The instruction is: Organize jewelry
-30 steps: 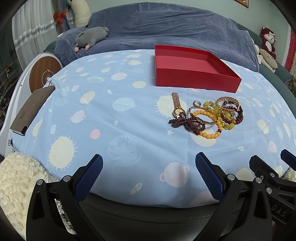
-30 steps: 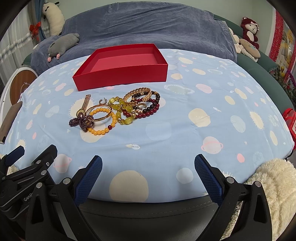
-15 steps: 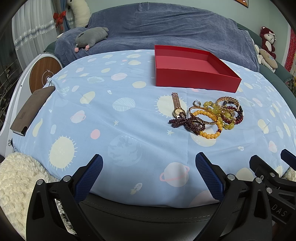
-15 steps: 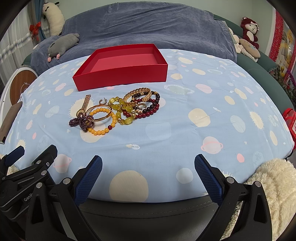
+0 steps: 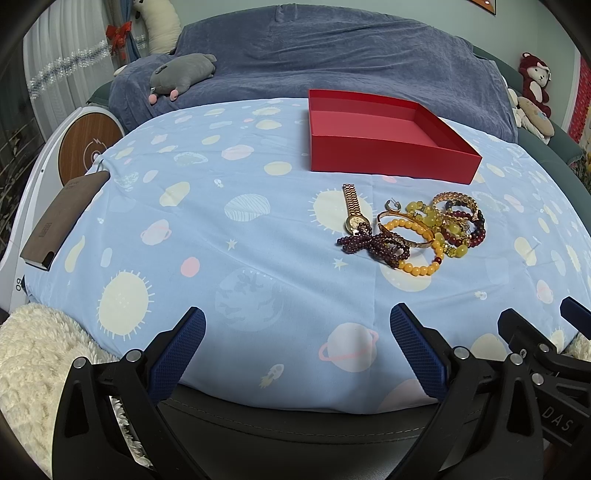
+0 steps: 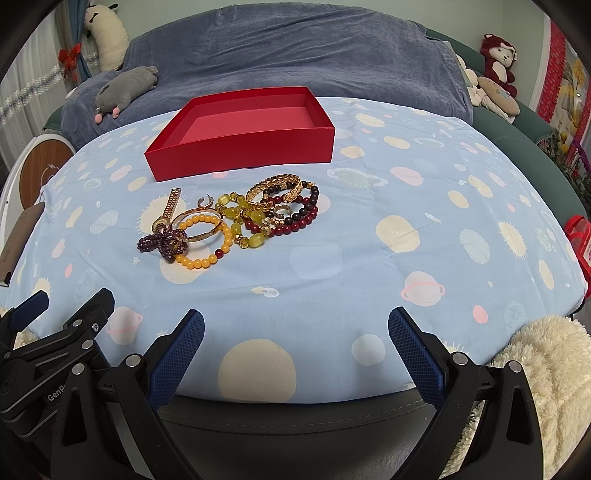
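Tangled bracelets (image 6: 236, 225) overlap; a ring (image 6: 282, 212), perhaps, among them.

Sofa: a blue-grey throw (image 5: 332, 59) covers it, at 12 o'clock
Table cover: pale blue planet-print cloth (image 5: 221, 236), centre
Curtain: white with a red bow (image 5: 118, 31), 10 o'clock
Wall: pale green (image 6: 517, 22), 1 o'clock
Plush toys: grey mouse (image 5: 183, 70) at 11 o'clock, red bear (image 6: 498, 55) at 2 o'clock

Left tongs (image 5: 297, 332) and right tongs (image 6: 295, 332) gape wide, side by side, holding nothing.
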The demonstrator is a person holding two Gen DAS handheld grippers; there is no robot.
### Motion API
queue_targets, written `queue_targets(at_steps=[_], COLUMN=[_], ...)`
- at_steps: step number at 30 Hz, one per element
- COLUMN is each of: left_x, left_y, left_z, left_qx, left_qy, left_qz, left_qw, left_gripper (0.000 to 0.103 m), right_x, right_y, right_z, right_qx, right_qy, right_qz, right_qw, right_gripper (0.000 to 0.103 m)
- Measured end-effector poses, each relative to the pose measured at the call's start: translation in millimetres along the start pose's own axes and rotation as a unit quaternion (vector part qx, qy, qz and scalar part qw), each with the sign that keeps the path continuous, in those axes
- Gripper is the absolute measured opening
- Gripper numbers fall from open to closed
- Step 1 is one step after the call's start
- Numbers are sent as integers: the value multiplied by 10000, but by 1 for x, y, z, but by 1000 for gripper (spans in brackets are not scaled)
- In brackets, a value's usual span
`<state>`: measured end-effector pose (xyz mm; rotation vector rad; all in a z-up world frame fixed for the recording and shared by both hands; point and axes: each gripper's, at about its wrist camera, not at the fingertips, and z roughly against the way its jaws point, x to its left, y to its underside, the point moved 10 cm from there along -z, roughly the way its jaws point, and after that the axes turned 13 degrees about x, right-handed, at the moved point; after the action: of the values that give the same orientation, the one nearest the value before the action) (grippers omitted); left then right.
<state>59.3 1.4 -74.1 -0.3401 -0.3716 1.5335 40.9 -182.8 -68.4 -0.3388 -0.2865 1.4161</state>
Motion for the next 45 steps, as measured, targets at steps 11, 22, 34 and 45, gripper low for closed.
queue_targets(at_steps=[11, 22, 34, 45], left_x=[2, 4, -14, -32], left_y=[-1, -7, -36, -51], left_z=[-5, -17, -39, -58], left_qx=[88, 290, 502, 607], left_qy=[177, 334, 705, 873], left_qz=[207, 343, 96, -190], left_qw=[9996, 9984, 9962, 9941], left_gripper=[96, 96, 76, 40], right_x=[-9, -24, -27, -25], right_y=[0, -6, -11, -9], right_z=[-5, -25, -28, -32], right_qx=[90, 345, 293, 358], right_qy=[-26, -207, -159, -178], right_qz=[-216, -709, -789, -683], right_qw=[9997, 9967, 9963, 9969], right_gripper=[96, 96, 96, 96])
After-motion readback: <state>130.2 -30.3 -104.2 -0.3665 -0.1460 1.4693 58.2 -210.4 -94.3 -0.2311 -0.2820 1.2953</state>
